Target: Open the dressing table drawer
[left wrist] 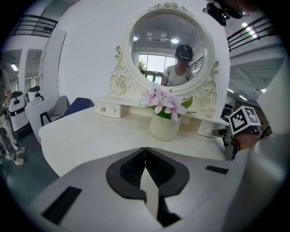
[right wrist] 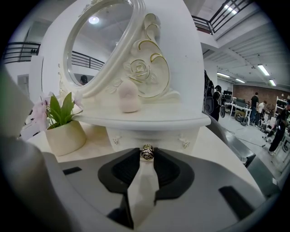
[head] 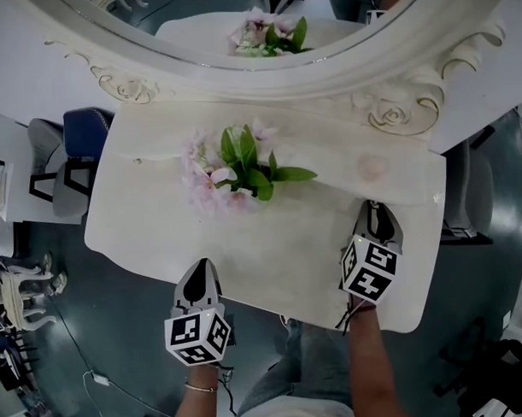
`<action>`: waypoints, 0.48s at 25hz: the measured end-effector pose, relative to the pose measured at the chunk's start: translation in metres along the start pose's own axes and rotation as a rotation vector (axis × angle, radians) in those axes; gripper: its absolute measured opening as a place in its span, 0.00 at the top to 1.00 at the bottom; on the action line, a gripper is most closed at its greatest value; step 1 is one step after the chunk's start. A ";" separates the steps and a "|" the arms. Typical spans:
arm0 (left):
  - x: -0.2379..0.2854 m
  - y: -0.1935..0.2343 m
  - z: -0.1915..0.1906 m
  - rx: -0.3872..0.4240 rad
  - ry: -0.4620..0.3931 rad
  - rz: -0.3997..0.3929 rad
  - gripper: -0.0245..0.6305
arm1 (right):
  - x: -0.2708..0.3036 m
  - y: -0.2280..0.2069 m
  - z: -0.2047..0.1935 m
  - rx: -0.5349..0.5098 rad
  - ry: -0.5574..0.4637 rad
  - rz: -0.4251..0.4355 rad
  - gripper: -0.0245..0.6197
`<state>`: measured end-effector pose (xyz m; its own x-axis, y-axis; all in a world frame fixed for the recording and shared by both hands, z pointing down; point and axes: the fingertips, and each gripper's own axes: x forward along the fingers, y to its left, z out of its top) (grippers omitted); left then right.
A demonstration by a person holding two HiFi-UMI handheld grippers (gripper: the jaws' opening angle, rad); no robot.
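Right gripper view, lower centre: right gripper (right wrist: 146, 156) closed on the drawer knob (right wrist: 146, 151) — pads against its two sides, nothing else between them. Belongs to the small drawer (right wrist: 163, 136) tucked under the right-hand shelf (right wrist: 149, 118) of the dressing table (head: 159, 215), to the right of the flower pot (right wrist: 65, 136). Looks fully shut as yet, front sitting back beneath the shelf edge.

Left gripper (left wrist: 145, 149) in its own view: tips together, holding nothing. Hangs at the table's near edge, lower left of the head view, well apart from the drawer.

Judged as the grasp step done, the pull not yet begun. Calls next for a straight draw back along the line of the jaws, toward the bottom of the head view, with a firm squeeze — small round knob, likely to slip if pulled at an angle.

Faces the camera squarely in the right gripper view, knob pointing straight out at the lens. Runs wider than tall, long side left to right across the frame. Slides at right angles to that, from the mirror (head: 194, 9) side toward the person.
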<state>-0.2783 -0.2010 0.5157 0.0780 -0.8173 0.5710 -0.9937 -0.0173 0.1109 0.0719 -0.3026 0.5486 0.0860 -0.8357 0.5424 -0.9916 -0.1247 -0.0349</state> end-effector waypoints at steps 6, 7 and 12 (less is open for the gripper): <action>-0.003 0.000 0.002 0.004 -0.007 -0.001 0.93 | -0.004 0.001 -0.002 0.001 0.001 -0.001 0.80; -0.004 0.001 0.003 0.004 -0.007 0.000 0.93 | -0.005 0.001 -0.002 0.001 0.002 -0.001 0.80; -0.007 0.002 0.003 0.005 -0.010 0.001 0.93 | -0.006 0.000 -0.004 0.000 0.006 -0.001 0.80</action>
<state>-0.2810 -0.1967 0.5097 0.0765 -0.8231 0.5627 -0.9941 -0.0196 0.1065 0.0707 -0.2957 0.5483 0.0870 -0.8324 0.5473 -0.9915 -0.1259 -0.0340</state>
